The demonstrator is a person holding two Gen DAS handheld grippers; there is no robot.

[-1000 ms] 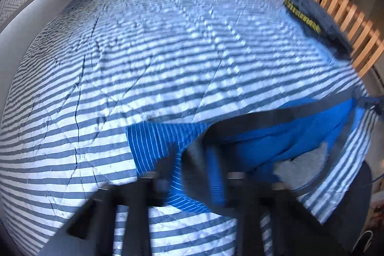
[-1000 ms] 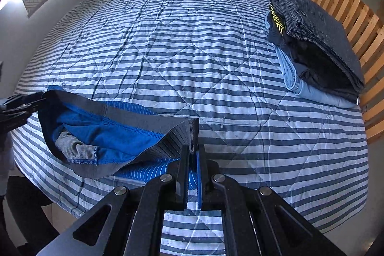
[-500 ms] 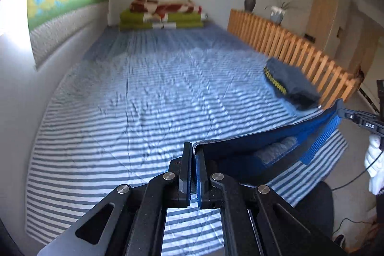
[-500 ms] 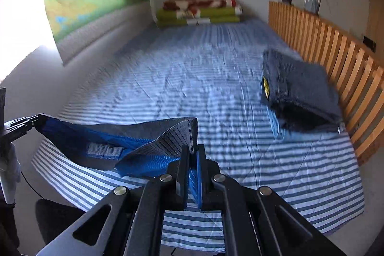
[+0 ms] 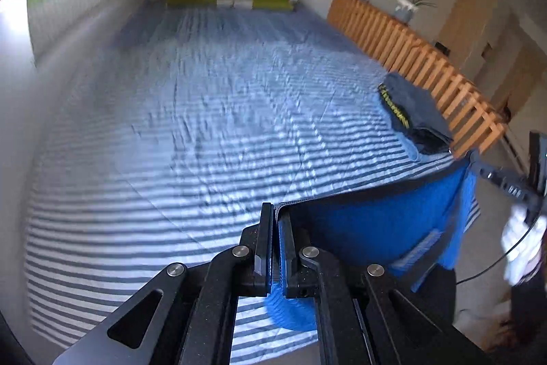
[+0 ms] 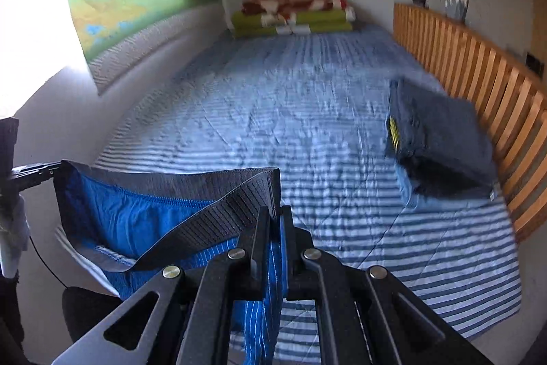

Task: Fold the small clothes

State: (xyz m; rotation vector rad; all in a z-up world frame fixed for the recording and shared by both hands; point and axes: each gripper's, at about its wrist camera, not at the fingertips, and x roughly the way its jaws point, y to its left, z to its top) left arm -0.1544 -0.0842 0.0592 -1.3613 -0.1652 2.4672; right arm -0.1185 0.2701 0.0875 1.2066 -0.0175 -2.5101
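Observation:
Blue striped boxer shorts (image 5: 376,224) with a dark grey waistband (image 6: 218,194) hang stretched in the air over the near edge of the bed. My left gripper (image 5: 276,214) is shut on one end of the waistband. My right gripper (image 6: 276,214) is shut on the other end, with blue striped cloth (image 6: 263,313) hanging down between its fingers. Each wrist view shows the other gripper at the far end of the shorts: the right gripper (image 5: 473,159) and the left gripper (image 6: 56,168).
The bed carries a blue and white striped quilt (image 6: 290,112). A stack of folded dark clothes (image 6: 441,139) lies by the wooden slatted rail (image 6: 478,70) on the right. Green and red folded blankets (image 6: 294,16) sit at the far end. A wall runs along the left.
Both grippers have lifted the shorts off the quilt and pulled the waistband taut in the air. The views have tilted up from the bed toward the room.

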